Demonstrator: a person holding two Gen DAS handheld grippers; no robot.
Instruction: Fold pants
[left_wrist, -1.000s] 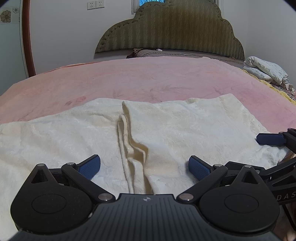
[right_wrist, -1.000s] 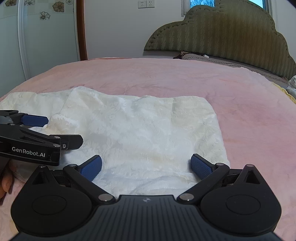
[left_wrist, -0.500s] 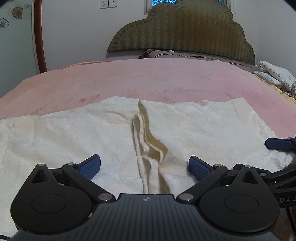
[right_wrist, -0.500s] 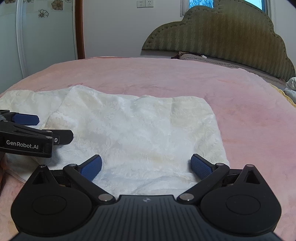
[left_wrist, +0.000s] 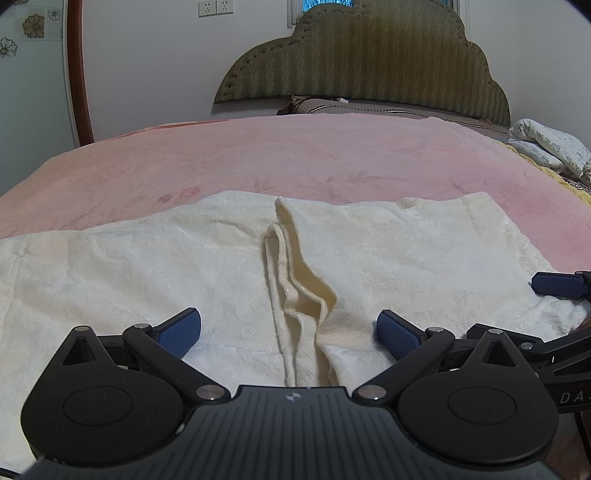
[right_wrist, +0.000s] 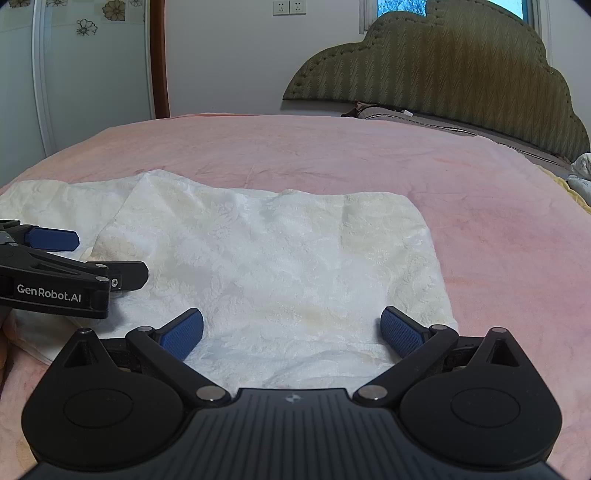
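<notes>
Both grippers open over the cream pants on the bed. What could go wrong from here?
1. The bunched ridge sits between the left gripper fingers; closing there may catch only some layers, leaving the fold crooked.
2. The right gripper is over flat fabric of the pants, so its fingers might slip off or pinch the pink blanket too.
3. The grippers are close together and could collide.

pants (left_wrist: 406, 258): cream, embossed floral | blanket (left_wrist: 295, 155): pink | headboard (left_wrist: 369, 62): olive, zigzag | tool pads (left_wrist: 179, 332): blue
</notes>
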